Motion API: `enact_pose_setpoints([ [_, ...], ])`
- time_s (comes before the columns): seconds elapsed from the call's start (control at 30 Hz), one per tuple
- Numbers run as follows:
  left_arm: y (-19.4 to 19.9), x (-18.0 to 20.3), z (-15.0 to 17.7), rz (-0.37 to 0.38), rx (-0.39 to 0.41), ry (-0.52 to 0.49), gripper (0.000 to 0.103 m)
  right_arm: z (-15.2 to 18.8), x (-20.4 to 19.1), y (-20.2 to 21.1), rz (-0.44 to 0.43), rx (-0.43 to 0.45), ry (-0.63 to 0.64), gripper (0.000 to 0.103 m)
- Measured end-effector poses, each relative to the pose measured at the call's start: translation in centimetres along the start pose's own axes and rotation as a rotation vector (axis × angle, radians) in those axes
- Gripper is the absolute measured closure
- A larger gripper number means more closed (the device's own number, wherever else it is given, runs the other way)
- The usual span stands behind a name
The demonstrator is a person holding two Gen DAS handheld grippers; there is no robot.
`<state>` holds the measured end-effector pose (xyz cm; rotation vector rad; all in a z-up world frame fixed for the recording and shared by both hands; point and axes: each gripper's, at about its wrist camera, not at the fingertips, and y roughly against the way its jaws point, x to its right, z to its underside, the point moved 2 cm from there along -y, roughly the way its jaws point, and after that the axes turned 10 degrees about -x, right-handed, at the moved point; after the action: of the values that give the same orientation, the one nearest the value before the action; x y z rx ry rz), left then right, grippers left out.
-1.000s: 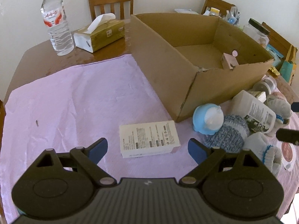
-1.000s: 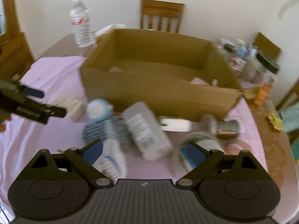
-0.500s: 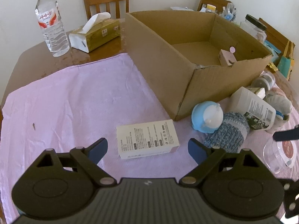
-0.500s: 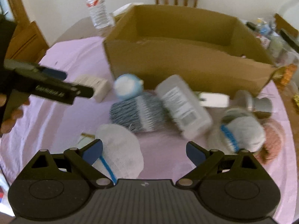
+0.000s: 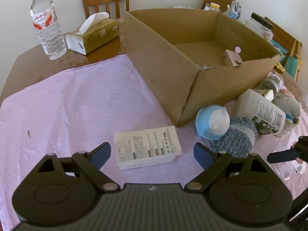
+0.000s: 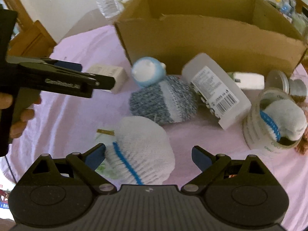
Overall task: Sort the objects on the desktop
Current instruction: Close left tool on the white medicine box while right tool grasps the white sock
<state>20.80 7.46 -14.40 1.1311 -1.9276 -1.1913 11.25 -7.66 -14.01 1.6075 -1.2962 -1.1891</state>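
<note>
right hand-held gripper [image 6: 148, 155]: released, empty | white sock roll [image 6: 142, 152]: between its fingers, unpressed

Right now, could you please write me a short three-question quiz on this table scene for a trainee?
1. True or false: the right gripper is shut on the white sock.
2. What lies between the open fingers of the left gripper? A) white box B) water bottle C) tissue pack
3. Fill in: the cardboard box holds one small ____ item.

Key
1. False: its jaws are open, with the sock between them and a gap at the right finger.
2. A
3. pink
</note>
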Motion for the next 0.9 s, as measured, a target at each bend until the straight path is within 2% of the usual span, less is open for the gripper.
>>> enact_pose_setpoints([
  [0.23, -0.2, -0.4, -0.3, -0.002, -0.003, -0.003, 0.010, 0.6, 1.0, 0.7, 0.056, 0.023, 0.011, 0.005],
  [0.4, -0.5, -0.3, -0.4, -0.018, -0.006, -0.011, 0.010, 0.3, 0.6, -0.5, 0.036, -0.013, 0.015, 0.002],
  [0.5, -0.6, -0.4, -0.3, -0.026, -0.014, -0.011, 0.010, 0.1, 0.1, -1.3, 0.089, -0.022, 0.063, 0.000],
  [0.9, -1.3, -0.5, -0.6, -0.036, -0.023, -0.001, 0.010, -1.1, 1.1, -1.7, 0.033, -0.061, 0.179, 0.000],
])
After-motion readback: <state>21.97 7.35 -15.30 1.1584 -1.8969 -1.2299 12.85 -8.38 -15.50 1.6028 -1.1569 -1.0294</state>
